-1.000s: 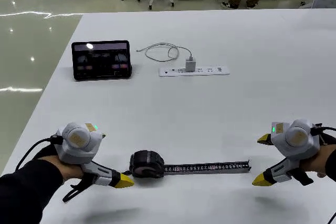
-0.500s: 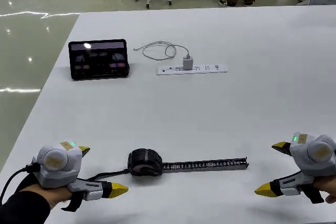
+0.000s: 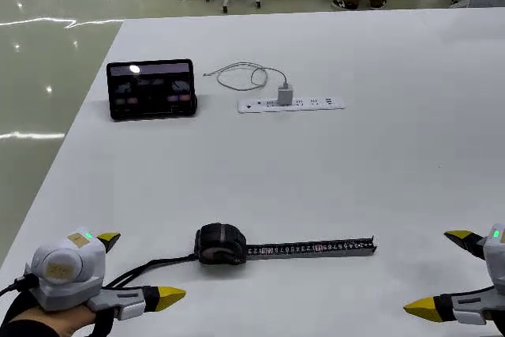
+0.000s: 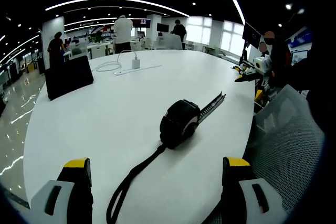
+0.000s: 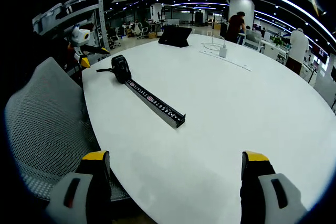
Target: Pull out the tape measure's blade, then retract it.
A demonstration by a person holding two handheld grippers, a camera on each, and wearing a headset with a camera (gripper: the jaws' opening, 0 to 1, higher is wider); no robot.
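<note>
A black tape measure [image 3: 220, 244] lies on the white table [image 3: 316, 171] near the front edge, its blade [image 3: 311, 248] pulled out to the right and lying flat. Its black wrist strap [image 3: 150, 266] trails left toward my left gripper [image 3: 140, 267], which is open and apart from the case. In the left gripper view the tape measure [image 4: 179, 123] sits ahead between the jaws. My right gripper [image 3: 450, 268] is open at the front right, well clear of the blade's tip. The right gripper view shows the blade [image 5: 156, 103] and case [image 5: 121, 68] ahead to the left.
A dark tablet [image 3: 151, 88] stands at the back left. A white power strip [image 3: 292, 104] with a plugged charger and coiled cable [image 3: 241, 78] lies behind the middle. A mesh office chair [image 5: 42, 124] sits near the table's front edge. People and chairs stand beyond the far edge.
Both grippers have drawn back from the tape measure, the left down-left and the right down-right. The tape measure and its extended blade have stayed put.
</note>
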